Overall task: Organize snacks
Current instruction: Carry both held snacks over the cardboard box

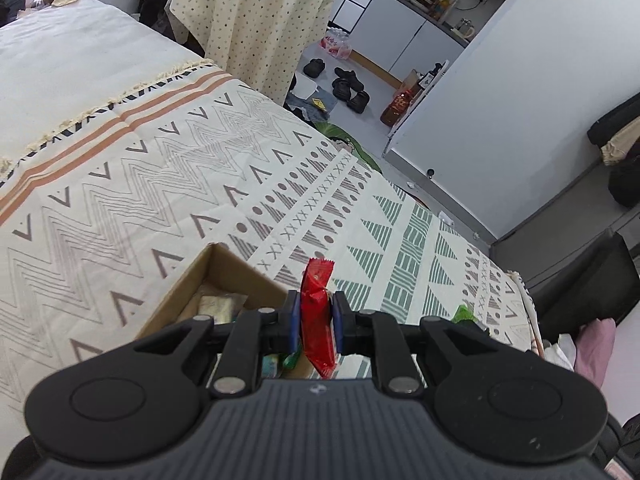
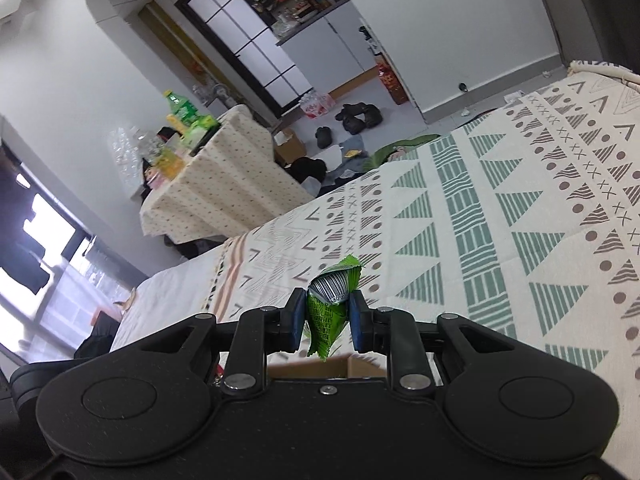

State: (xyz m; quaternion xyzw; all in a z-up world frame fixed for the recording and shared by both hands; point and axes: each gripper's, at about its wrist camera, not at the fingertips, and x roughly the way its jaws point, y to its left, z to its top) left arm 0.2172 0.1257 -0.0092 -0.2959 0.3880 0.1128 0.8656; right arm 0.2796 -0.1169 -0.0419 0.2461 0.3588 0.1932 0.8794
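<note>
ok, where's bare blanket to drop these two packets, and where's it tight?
Free: the patterned blanket beyond the cardboard box, up to the orange stripes, and the green-triangle band right of the box. Tight: the box already holds packets, and a green packet lies near the right edge. Left tool grips the red packet, right tool the green one.

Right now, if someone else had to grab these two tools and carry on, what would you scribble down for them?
Left hand-held gripper: shut on a red foil snack packet, held above the patterned bedspread.
Right hand-held gripper: shut on a green snack packet with a barcode.
The open brown cardboard box sits just below the left one, with wrapped snacks already inside.
Left to do: place both held packets. A green wrapper lies on the bedspread.
</note>
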